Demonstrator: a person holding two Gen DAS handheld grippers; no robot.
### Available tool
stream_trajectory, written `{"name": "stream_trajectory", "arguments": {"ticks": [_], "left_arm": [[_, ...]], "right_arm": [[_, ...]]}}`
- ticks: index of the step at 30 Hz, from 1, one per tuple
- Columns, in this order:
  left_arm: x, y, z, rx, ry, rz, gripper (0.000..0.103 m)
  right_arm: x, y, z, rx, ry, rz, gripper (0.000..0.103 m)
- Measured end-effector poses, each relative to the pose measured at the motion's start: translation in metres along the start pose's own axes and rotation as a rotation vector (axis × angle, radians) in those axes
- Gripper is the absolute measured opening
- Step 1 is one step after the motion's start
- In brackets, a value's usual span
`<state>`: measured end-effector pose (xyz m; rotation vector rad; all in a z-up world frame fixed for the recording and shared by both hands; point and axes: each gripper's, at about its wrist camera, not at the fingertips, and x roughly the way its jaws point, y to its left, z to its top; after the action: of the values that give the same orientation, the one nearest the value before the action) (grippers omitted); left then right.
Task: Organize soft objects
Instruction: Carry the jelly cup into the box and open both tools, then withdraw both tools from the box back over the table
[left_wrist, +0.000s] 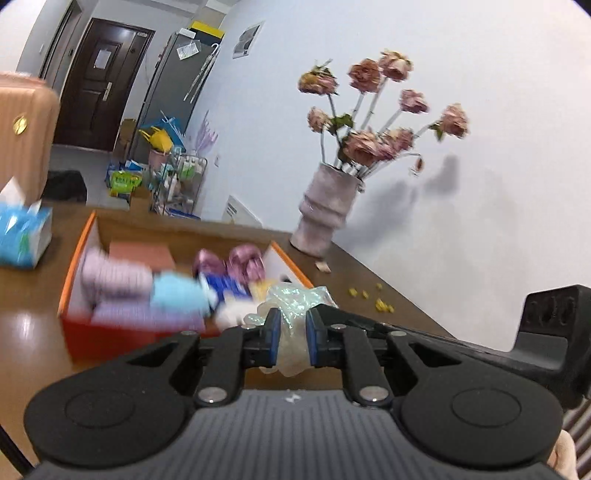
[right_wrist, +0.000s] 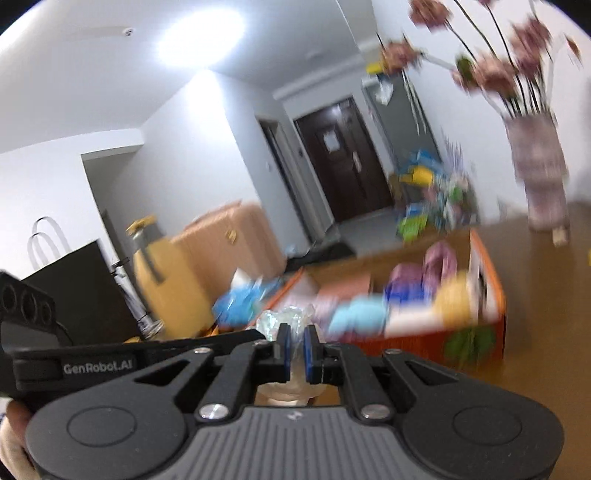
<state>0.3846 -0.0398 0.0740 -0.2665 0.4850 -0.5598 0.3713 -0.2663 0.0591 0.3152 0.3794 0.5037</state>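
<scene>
A: Where is the soft thing seen?
B: A crinkled clear plastic bag (left_wrist: 295, 314) is clamped between the blue pads of the left gripper (left_wrist: 291, 332), and the same bag (right_wrist: 291, 321) is pinched by the right gripper (right_wrist: 295, 349). Both grippers are closed on it, with little gap left between the pads.

A: What is found ahead of the grippers?
B: An orange box (left_wrist: 74, 280) is seen just beyond the left gripper, filled with blurred soft items in lilac, light blue and pink. A blue tissue box (left_wrist: 22, 236) is placed further left, and a vase of dried roses (left_wrist: 325, 206) stands ahead to the right, near the white wall.

A: And the surface?
B: A brown bench (left_wrist: 388, 288) is seen under everything, with yellow crumbs scattered right of the box. Its far edge is met by the wall on the right; bare bench is left between box and vase. A dark door (right_wrist: 343, 158) is seen across the room.
</scene>
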Motion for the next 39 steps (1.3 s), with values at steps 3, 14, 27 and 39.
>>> {"name": "stream_trajectory", "arguments": {"ticks": [3,14,27,39], "left_arm": [[0.048,0.024,0.021,-0.044,0.051,0.021,0.015],[0.129,0.075,0.002,-0.037,0.240,0.162,0.016],[0.025,0.051,0.028,0.158,0.044,0.339,0.066],[-0.136,-0.004,-0.020,0.276,-0.210,0.469,0.091]], "right_arm": [[0.046,-0.014,0.021,-0.015,0.048,-0.054,0.007],[0.161,-0.049,0.001,-0.031,0.344,-0.209,0.010],[0.076,-0.021,0.040,-0.147,0.176,-0.228,0.051],[-0.083,0.054,0.021,-0.393,-0.178,-0.252,0.076]]}}
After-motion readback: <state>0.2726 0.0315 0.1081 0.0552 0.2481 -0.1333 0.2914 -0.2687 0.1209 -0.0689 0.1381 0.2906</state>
